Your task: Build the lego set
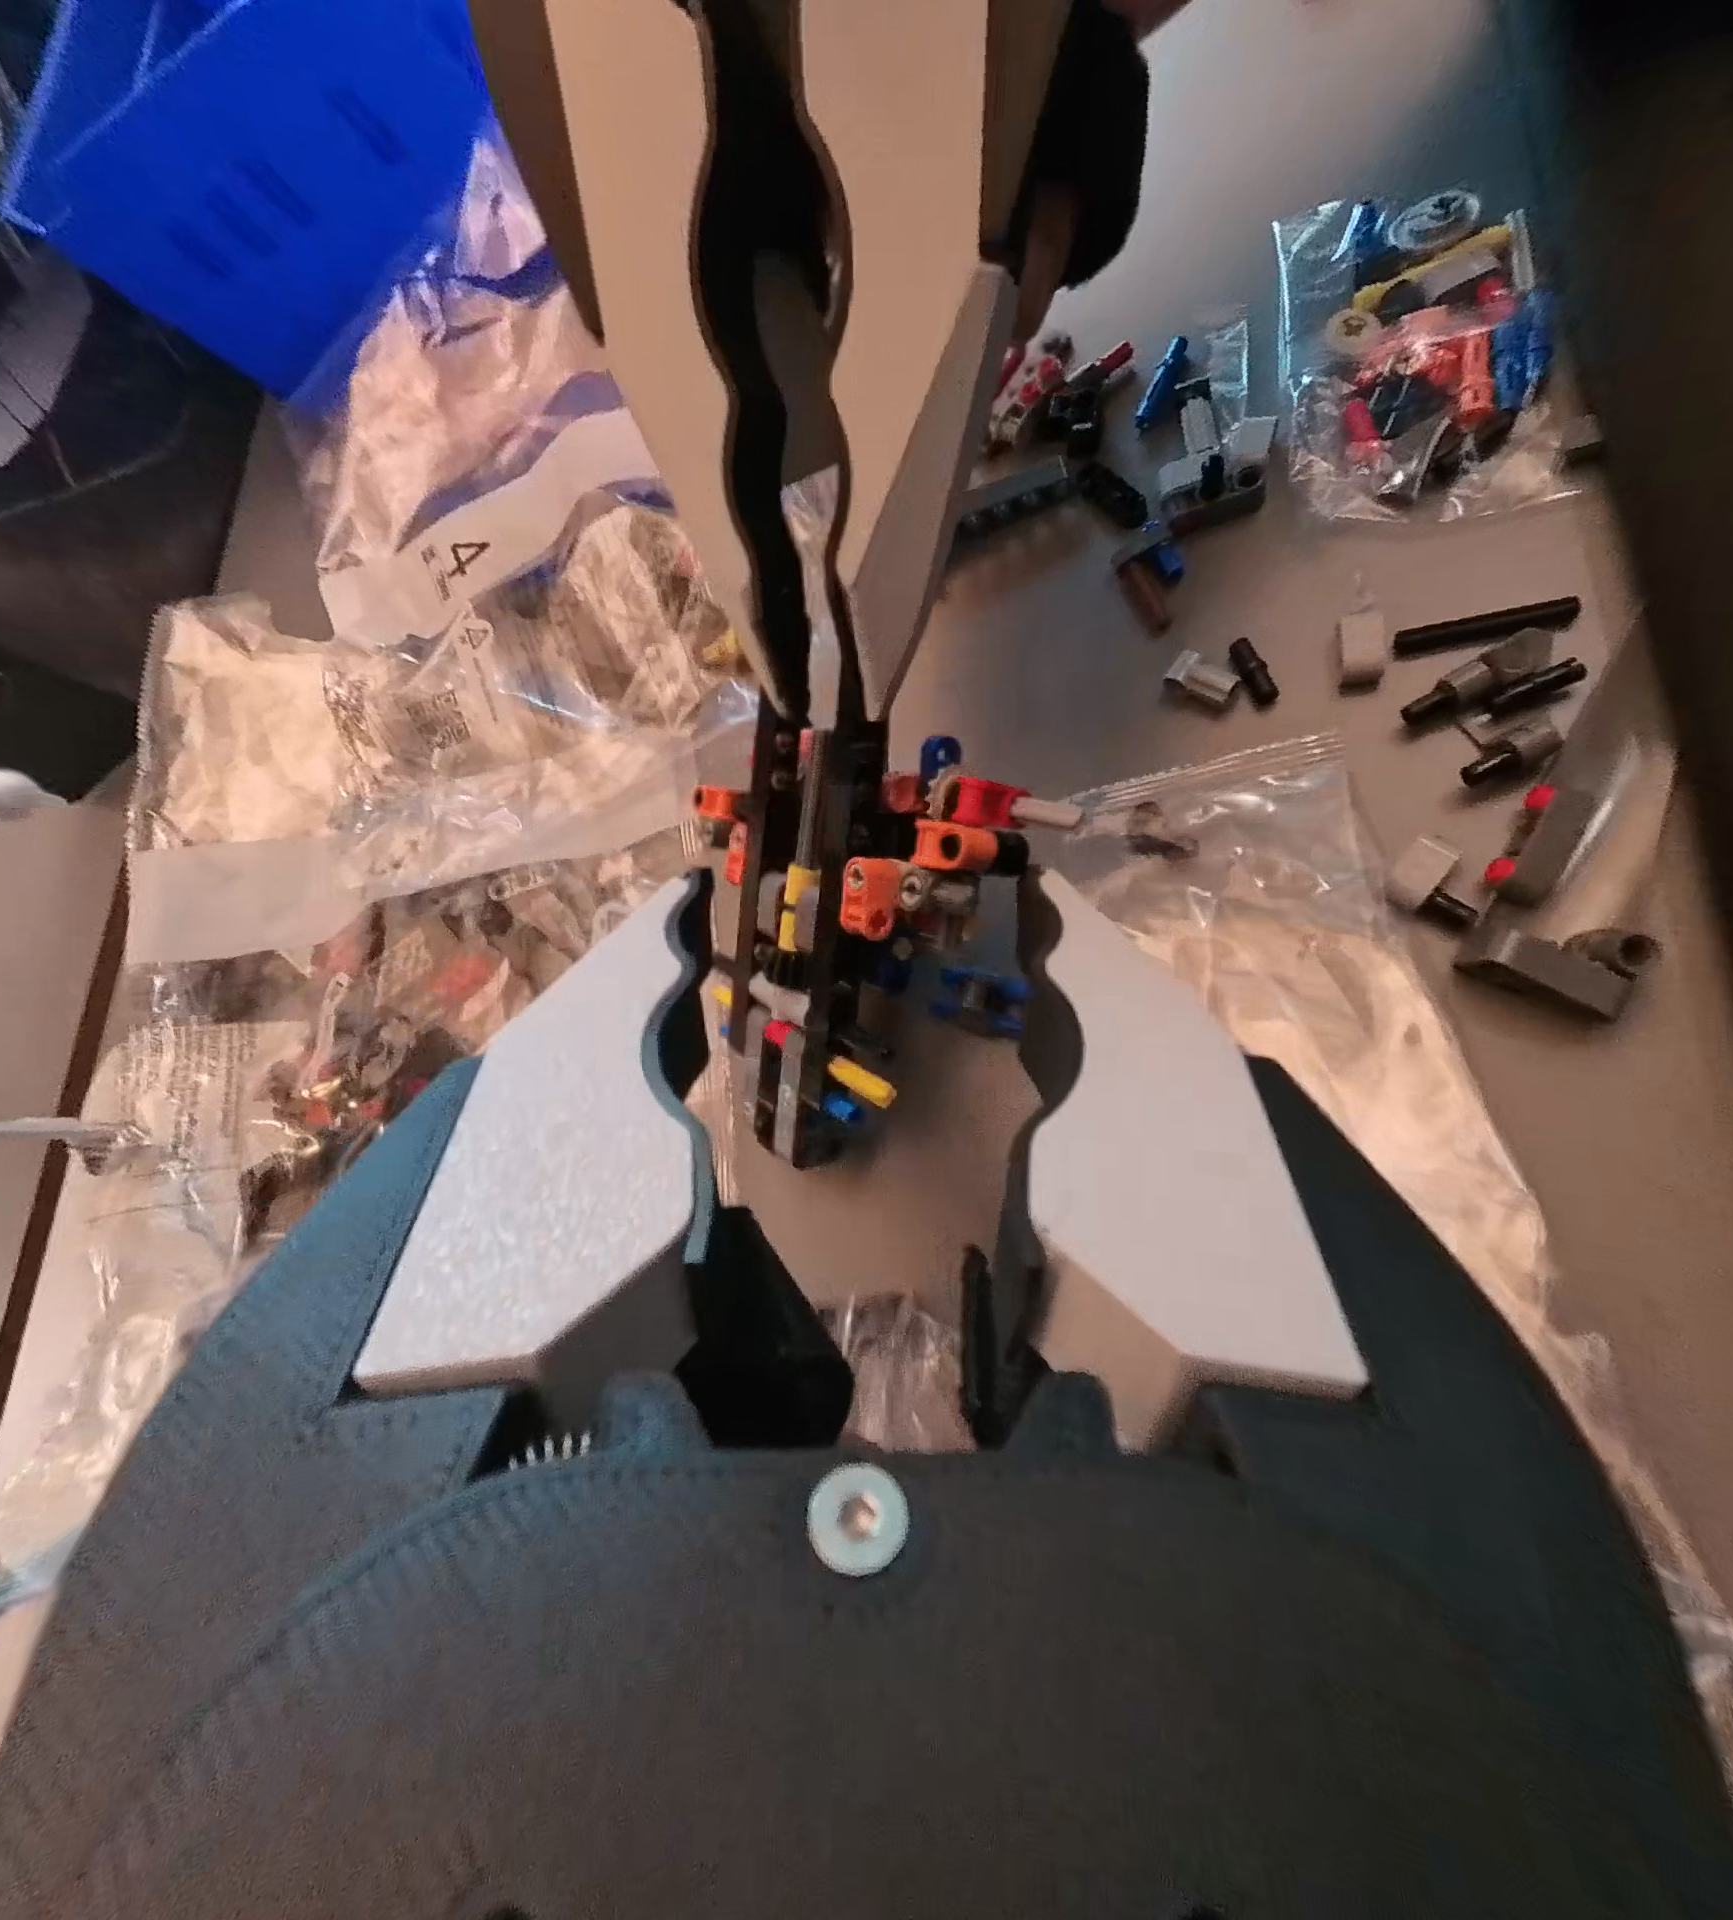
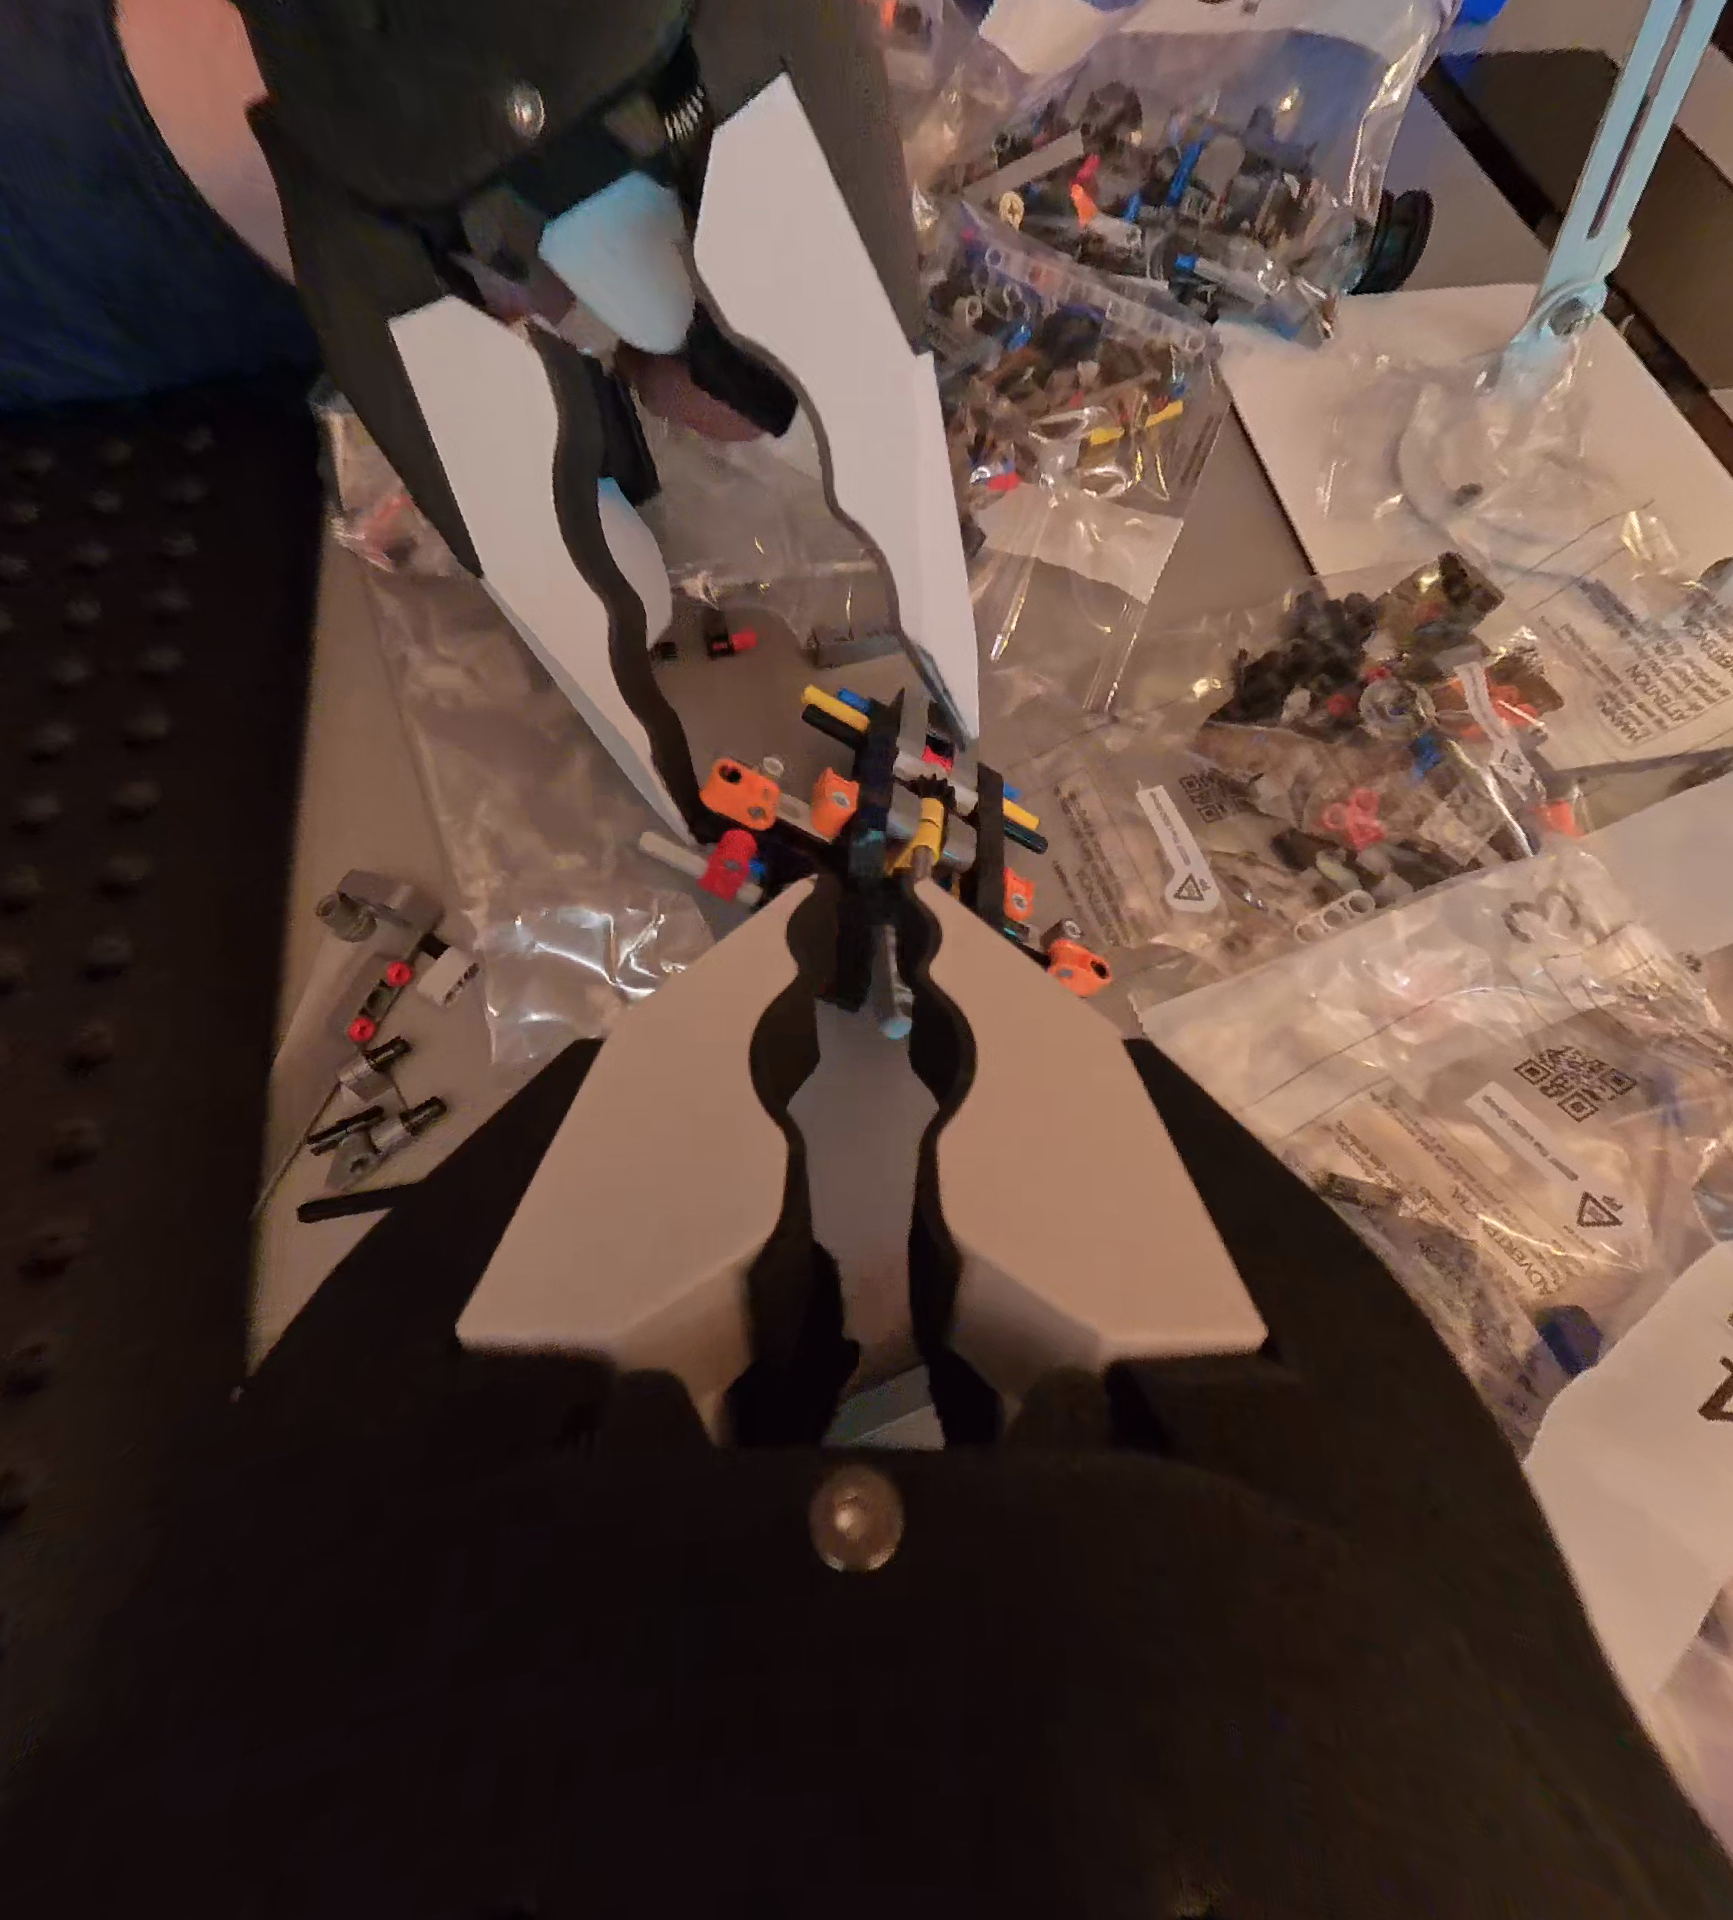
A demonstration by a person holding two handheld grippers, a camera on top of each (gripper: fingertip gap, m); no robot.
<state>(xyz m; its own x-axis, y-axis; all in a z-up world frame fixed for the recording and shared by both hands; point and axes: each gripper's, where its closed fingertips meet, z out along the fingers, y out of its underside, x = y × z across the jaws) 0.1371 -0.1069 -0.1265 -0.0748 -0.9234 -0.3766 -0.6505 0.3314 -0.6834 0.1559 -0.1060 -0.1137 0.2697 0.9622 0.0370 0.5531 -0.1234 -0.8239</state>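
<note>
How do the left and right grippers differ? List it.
Left gripper is open, its fingers straddling the lego assembly; right gripper is shut on that assembly's end. Left gripper's body looks blue-grey, right gripper's black. Both have white fingers with wavy black pads.

My left gripper (image 1: 867,894) comes in low, its white fingers (image 1: 571,1122) spread wide apart with the dark wavy pads facing each other across a broad gap. My right gripper (image 2: 867,904) faces it head-on from the opposite side, its white fingers (image 2: 1038,1122) drawn in narrow, tips nearly together and pinching. In the left wrist view I see the right gripper reaching down from above; in the right wrist view the left one slants in from the upper left, fingertips angled downward.
</note>
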